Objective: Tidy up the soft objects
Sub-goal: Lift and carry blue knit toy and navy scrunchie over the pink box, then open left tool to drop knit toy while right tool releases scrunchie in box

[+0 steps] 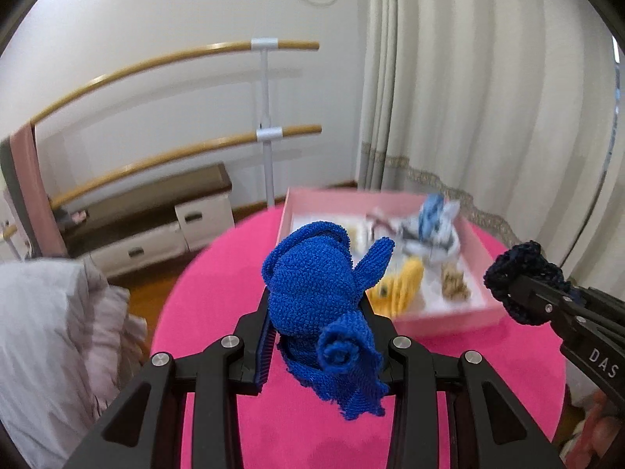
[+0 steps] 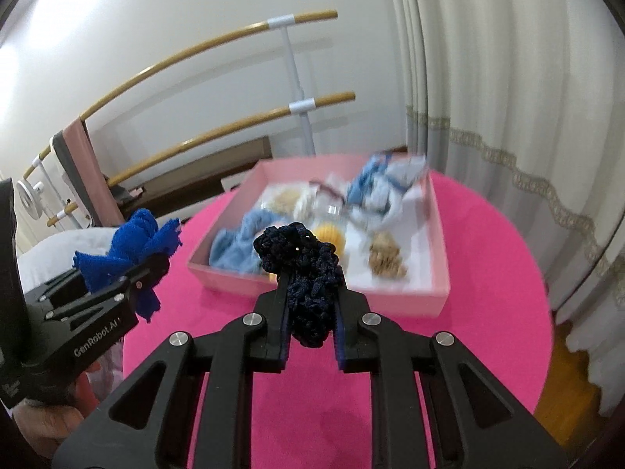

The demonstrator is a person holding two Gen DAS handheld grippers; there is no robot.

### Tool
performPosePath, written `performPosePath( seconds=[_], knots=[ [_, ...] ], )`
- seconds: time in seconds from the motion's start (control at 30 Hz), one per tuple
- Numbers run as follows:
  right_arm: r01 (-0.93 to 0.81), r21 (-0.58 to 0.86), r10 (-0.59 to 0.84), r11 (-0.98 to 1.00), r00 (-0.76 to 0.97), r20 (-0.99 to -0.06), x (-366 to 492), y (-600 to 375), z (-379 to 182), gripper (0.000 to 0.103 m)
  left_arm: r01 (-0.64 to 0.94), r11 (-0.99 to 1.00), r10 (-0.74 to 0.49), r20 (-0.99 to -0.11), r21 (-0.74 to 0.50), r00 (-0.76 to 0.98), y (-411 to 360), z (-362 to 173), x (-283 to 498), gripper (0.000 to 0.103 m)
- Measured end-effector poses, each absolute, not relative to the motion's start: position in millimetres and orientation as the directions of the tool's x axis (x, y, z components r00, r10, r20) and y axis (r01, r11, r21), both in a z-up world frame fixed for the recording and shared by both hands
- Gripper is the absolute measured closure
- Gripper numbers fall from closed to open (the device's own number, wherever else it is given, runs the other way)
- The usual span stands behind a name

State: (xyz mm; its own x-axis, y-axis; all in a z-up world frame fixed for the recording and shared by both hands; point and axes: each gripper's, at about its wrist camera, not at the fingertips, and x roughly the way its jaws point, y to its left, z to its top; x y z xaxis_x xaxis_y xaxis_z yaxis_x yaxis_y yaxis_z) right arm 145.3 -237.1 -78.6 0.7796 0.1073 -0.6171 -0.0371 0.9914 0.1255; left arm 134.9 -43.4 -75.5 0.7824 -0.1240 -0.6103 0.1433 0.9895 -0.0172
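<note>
The left gripper [image 1: 316, 324] sits at the bottom centre of the left wrist view, its two fingers closed on a bright blue cloth [image 1: 318, 293] that bulges up between them and hangs in a rolled end below. In the right wrist view the same gripper [image 2: 146, 273] appears at the left edge, the blue cloth [image 2: 133, 250] bunched at its tip.

The right gripper [image 2: 312, 305] fills the bottom centre of the right wrist view, its fingers clamped on a dark navy knitted piece [image 2: 308, 273]. In the left wrist view it [image 1: 523, 293] enters from the right edge with the navy piece [image 1: 519, 273] at its tip.

Both are held above a round pink table [image 2: 488, 273]. Beyond them, at the middle of each view, a shallow pink box [image 2: 320, 293] rests on the table. It holds a light blue cloth [image 2: 238, 242], a yellow knitted item [image 1: 402, 285], a beige clump [image 2: 386, 260] and a blurred blue-and-white bundle [image 2: 383, 191]. A cream curtain [image 1: 488, 97] hangs at the right.
</note>
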Motion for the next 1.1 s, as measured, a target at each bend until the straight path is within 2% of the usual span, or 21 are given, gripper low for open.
performPosePath(
  seconds=[0.27, 0.53, 1.1],
  knots=[
    [-0.051, 0.094, 0.096, 0.994, 0.81, -0.578, 178, -241, -42, 0.087, 0.162, 0.986, -0.157, -0.569, -0.041, 0.807, -46, -36, 167, 0.069],
    [-0.069, 0.086, 0.108, 0.994, 0.789, -0.605, 224, -244, -30, 0.087, 0.185, 0.982, -0.178, -0.572, -0.047, 0.801, -50, -25, 205, 0.069],
    [-0.032, 0.101, 0.094, 0.994, 0.707, -0.701, 288, -258, -72, 0.086, 0.199, 0.979, -0.179, -0.633, -0.04, 0.753, -65, -42, 258, 0.069]
  ],
)
